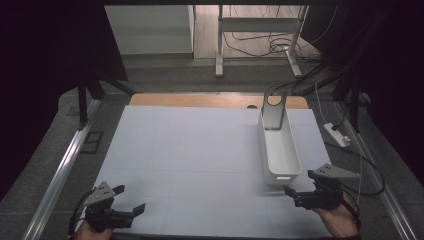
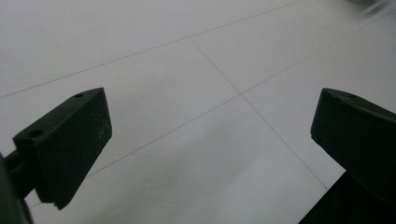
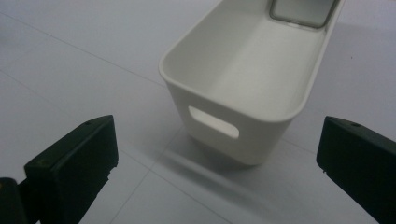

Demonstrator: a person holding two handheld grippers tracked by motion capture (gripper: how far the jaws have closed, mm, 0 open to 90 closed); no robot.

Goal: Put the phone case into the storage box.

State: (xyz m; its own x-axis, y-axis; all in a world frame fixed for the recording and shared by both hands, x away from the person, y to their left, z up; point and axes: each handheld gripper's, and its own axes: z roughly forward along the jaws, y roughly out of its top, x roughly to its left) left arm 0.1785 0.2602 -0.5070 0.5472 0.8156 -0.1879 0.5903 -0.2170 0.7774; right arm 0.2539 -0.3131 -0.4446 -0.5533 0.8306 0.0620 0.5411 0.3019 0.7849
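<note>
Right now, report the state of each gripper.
Left gripper: open, holding nothing, over the white table.
Right gripper: open, holding nothing, facing the near end of the white bin.

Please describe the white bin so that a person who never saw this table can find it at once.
Look at the white table, on its right half. There stands a long, narrow white bin with a slot handle in its near end, ahead of the right gripper. A grey stand rises at its far end.
</note>
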